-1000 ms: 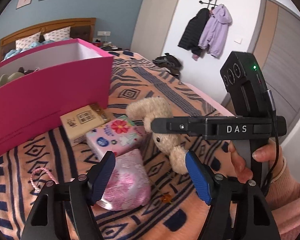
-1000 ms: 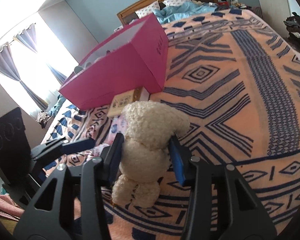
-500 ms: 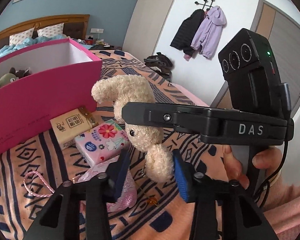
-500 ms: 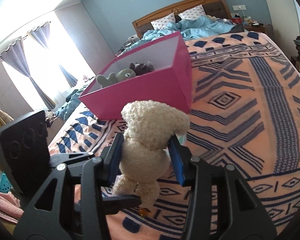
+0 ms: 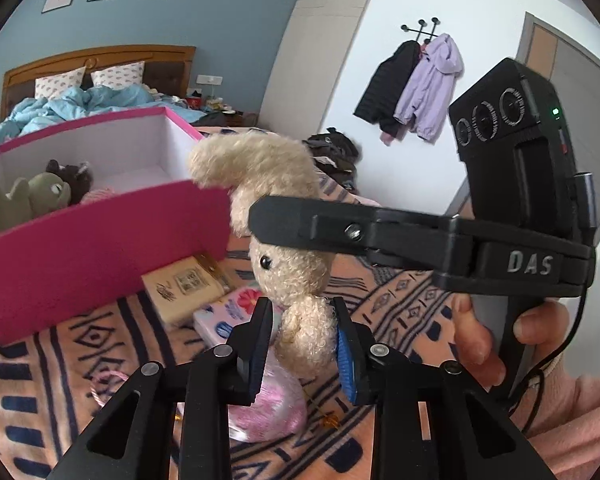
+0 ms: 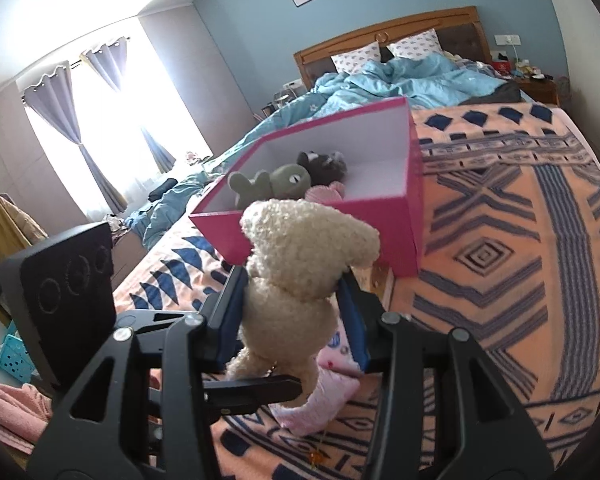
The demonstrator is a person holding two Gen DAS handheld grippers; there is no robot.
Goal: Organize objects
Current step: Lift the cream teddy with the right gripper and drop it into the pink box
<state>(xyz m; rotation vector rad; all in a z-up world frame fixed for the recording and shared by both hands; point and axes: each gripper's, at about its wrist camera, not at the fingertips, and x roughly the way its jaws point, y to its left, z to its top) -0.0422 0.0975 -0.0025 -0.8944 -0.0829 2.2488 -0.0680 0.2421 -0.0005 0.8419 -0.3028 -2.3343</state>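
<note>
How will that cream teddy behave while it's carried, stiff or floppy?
Probably floppy: the cream teddy bulges between the right gripper fingers, legs dangling. Likely light, lifted by a waist pinch. Its curly pile should resist slipping.

You can read "DAS" in pale capitals on the black body of the right gripper (image 5: 296, 220). Print on the tan box (image 5: 184, 288) is too small to read.

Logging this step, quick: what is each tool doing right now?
Left tool: open around the plush toy's leg, not clearly gripping.
Right tool: closed on the plush toy.
</note>
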